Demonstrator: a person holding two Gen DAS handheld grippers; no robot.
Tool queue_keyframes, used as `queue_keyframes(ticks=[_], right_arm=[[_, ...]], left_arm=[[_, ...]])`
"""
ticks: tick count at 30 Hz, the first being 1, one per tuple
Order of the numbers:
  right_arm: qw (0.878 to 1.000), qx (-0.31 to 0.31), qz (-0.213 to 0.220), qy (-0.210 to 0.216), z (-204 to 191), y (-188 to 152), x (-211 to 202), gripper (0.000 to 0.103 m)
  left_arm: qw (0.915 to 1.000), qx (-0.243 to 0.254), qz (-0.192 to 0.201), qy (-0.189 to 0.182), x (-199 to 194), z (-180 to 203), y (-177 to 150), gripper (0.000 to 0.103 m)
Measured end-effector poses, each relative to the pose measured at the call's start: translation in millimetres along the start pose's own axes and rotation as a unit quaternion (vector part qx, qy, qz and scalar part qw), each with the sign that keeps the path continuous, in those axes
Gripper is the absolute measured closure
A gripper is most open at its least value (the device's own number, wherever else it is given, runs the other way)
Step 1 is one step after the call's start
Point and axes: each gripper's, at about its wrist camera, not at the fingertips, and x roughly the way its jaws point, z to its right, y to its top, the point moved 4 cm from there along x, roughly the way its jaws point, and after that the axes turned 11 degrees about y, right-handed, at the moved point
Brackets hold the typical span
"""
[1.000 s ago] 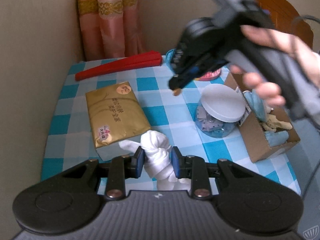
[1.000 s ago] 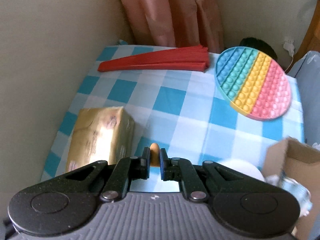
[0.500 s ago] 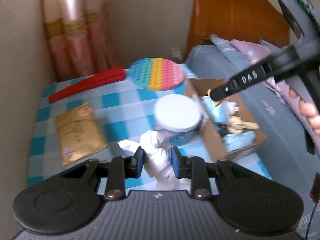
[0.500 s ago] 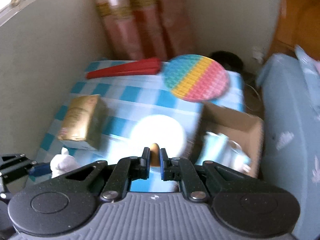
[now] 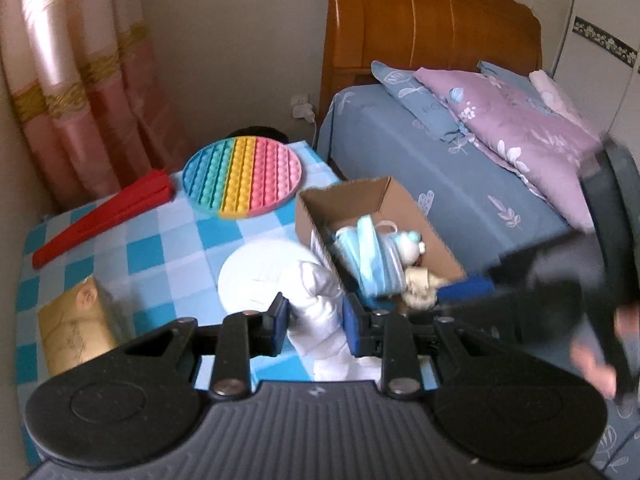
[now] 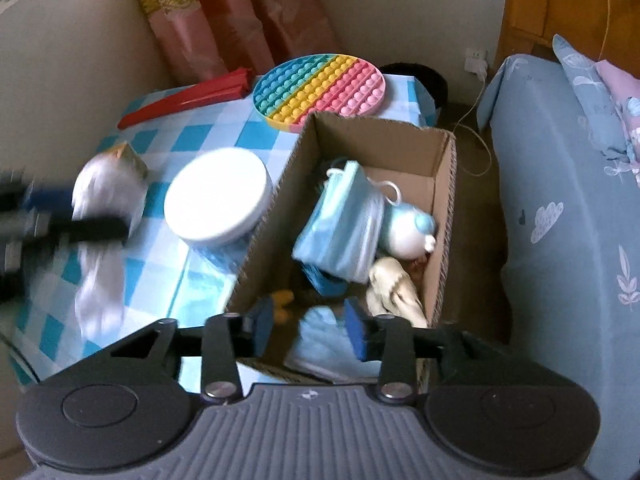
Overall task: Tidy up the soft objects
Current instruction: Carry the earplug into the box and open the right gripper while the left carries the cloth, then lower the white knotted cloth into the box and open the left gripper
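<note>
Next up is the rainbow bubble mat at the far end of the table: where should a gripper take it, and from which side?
Take the rainbow bubble mat by its thin rim, probably the pink edge nearest the bed, where it seems to reach the table edge. It lies flat and is far wider than the jaws, so come in low from that side, one finger above and one below.

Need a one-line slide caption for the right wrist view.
Right gripper, jaws just opened and empty, above the cardboard box of soft toys on the checked table.

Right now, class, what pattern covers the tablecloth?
Blue-and-white checks on the tablecloth, clearest in the left wrist view.
</note>
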Motion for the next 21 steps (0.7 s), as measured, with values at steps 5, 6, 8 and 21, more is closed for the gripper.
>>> queue_keyframes(ticks=[5,6,8,21], right_arm=[[1.0,-0.009,0.018,0.004,5.2,-22.3,-3.0,0.047],[1.0,-0.008,0.021,0.005,6.4,-25.1,-4.2,0.046],[1.0,-0.006,0.03,0.006,7.7,-28.6,-5.8,0.045],[0.999,0.009,0.042,0.018,13.1,-31.4,-3.0,0.041]], left_arm=[[0.9999,0.009,0.008,-0.004,20.5,12.5,32.3,0.076],[0.9999,0.01,0.01,-0.008,24.8,15.6,39.1,0.076],[0.9996,0.006,0.015,-0.024,38.4,24.7,56.9,0.076],[0.9984,-0.014,-0.021,-0.052,124.1,69.3,97.8,0.024]])
